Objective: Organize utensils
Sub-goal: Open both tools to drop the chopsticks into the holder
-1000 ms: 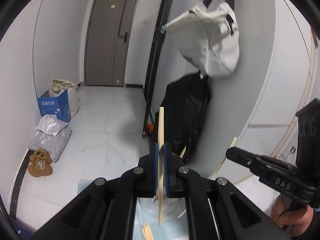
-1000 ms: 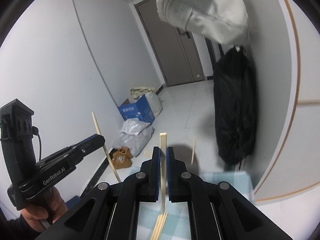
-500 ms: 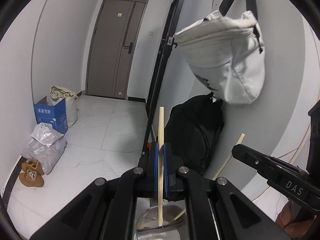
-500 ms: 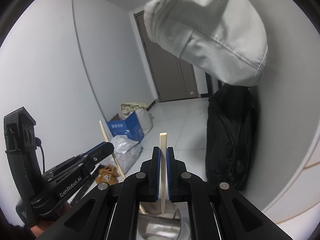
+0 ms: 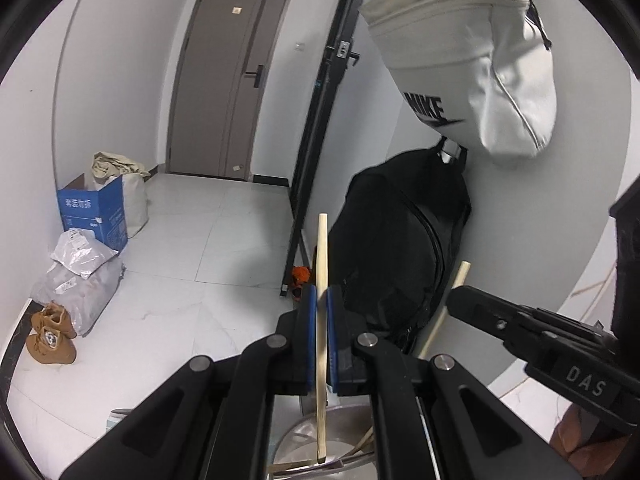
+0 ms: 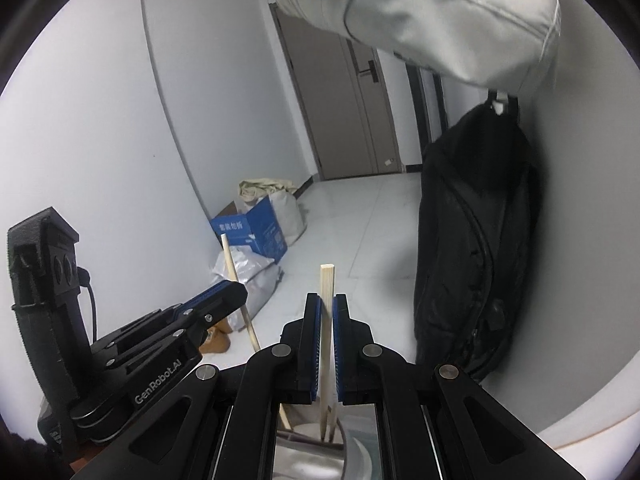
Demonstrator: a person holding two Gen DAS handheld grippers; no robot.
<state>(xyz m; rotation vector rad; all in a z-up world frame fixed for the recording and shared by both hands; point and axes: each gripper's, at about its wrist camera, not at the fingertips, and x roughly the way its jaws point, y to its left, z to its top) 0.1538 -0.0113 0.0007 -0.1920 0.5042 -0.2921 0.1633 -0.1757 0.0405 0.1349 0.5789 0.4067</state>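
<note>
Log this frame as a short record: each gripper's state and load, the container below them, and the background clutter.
left gripper: shut on a chopstick, upright
right gripper: shut on a second chopstick, upright
container: metal cup under both grippers; lower chopstick tips at or just inside its mouth
already in cup: at least one more stick
background: white bag, black backpack, blue box, brown shoes

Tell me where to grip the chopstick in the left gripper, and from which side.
Grip the chopstick mid-shaft, as the left gripper does: it stands nearly upright, slim and straight, so pads close from either side across its width, leaving the lower tip free above the metal holder.
</note>
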